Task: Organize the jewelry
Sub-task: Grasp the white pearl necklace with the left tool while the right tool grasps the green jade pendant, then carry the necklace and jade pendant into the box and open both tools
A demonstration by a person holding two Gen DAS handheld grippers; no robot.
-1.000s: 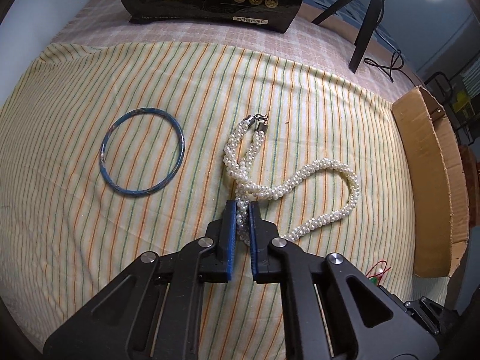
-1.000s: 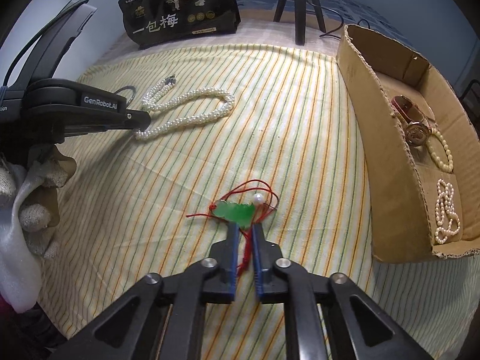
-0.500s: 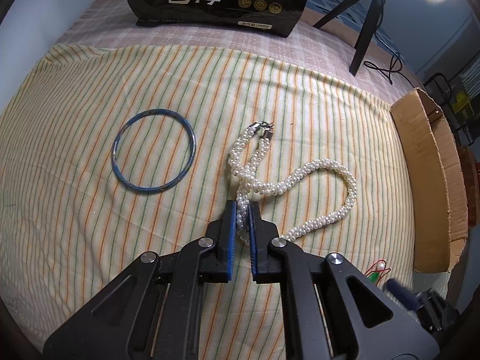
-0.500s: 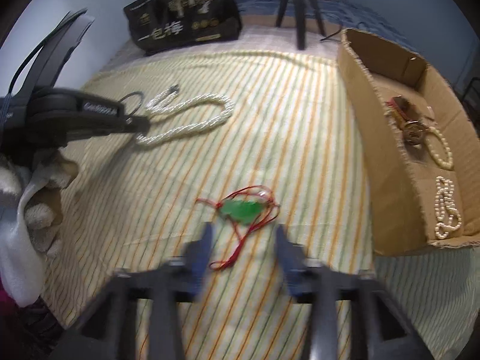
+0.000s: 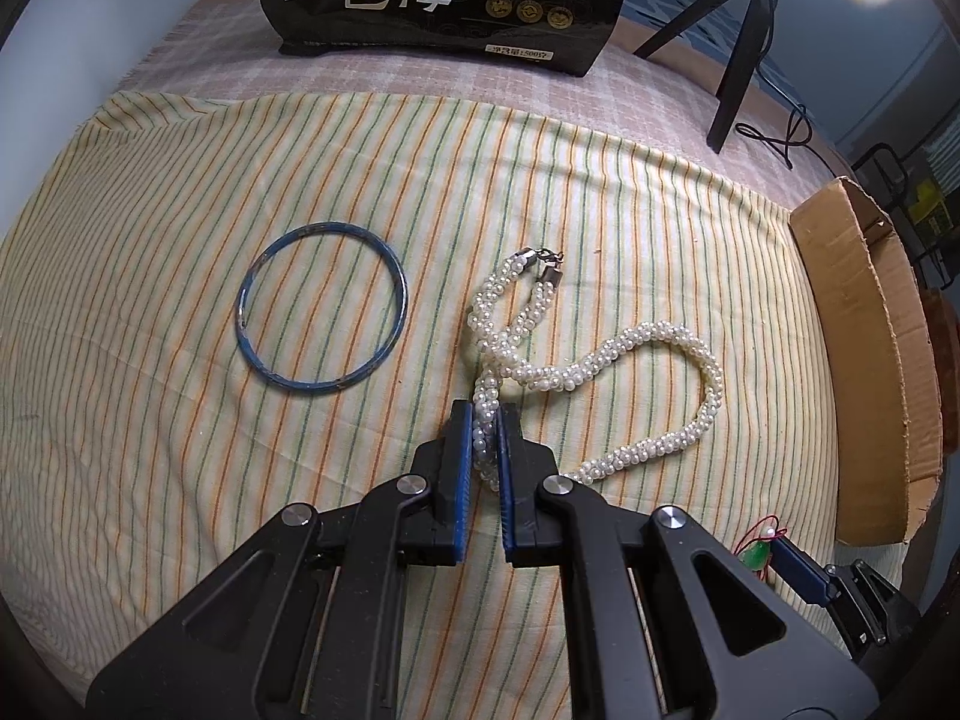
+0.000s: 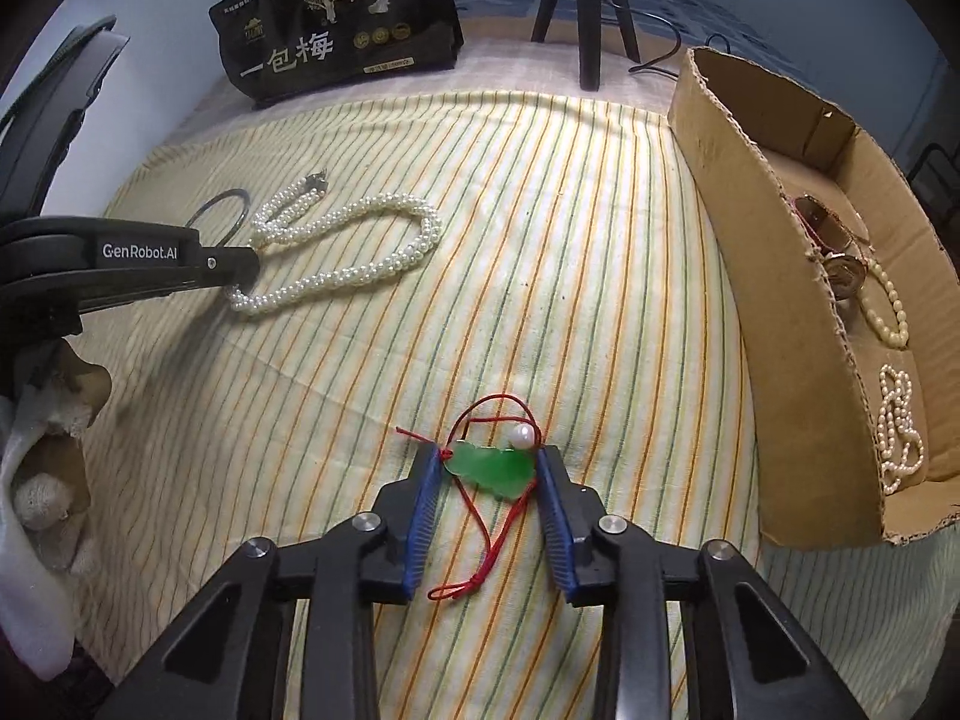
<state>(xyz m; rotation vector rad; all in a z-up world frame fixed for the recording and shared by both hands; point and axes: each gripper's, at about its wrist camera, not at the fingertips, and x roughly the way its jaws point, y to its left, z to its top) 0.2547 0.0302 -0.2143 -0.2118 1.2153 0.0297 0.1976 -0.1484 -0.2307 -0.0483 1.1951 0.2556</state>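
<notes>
Striped cloth [image 5: 180,450] under my left gripper [image 5: 486,420] pinching the pearl necklace [image 5: 660,354]; right gripper [image 6: 489,468] spread around the green pendant [image 6: 492,468]; cardboard box [image 6: 780,330] rightward.

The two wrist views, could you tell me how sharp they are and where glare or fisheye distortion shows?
Left wrist view: sharp; a lamp blows out the top right corner, the striped cloth bulges with fisheye curvature, and dark vignette fills the corners. Right wrist view: also sharp, the green pendant and pearl necklace crisp; the cardboard box wall bows, and light pools on the cloth's far middle.
</notes>
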